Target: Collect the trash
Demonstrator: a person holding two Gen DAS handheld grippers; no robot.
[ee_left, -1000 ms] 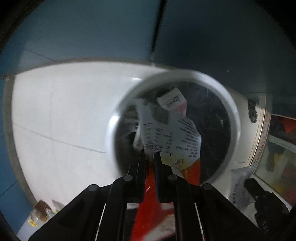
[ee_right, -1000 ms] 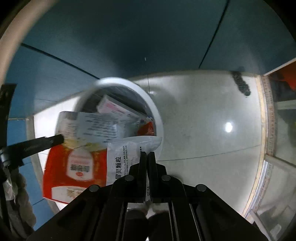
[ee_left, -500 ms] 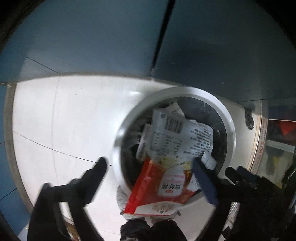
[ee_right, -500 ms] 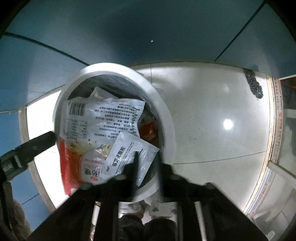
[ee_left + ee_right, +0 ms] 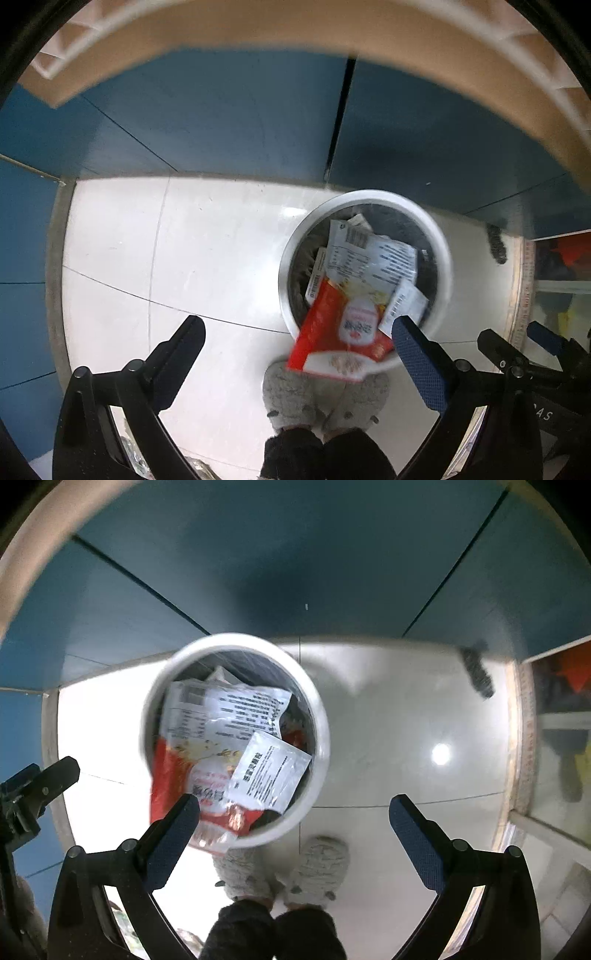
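A round white trash bin (image 5: 445, 266) stands on the white floor, also in the right wrist view (image 5: 321, 716). A red and white bag (image 5: 340, 328) sticks out over its near rim, with a small white packet (image 5: 269, 771) on top of it. My left gripper (image 5: 299, 332) is open and empty, high above the floor, left of the bin. My right gripper (image 5: 291, 812) is open and empty above the bin's near right rim. The right gripper also shows at the left wrist view's right edge (image 5: 517, 350).
The person's grey slippers (image 5: 325, 398) stand just in front of the bin. Blue cabinet doors (image 5: 221, 118) rise behind it. A tan table edge (image 5: 295, 29) arcs overhead. A dark object (image 5: 478, 672) lies on the floor at the far right, by a glass door.
Both grippers opened and let go: the red bag and the white packet dropped into the bin. Both grippers then rose, so the bin looks smaller and farther away.
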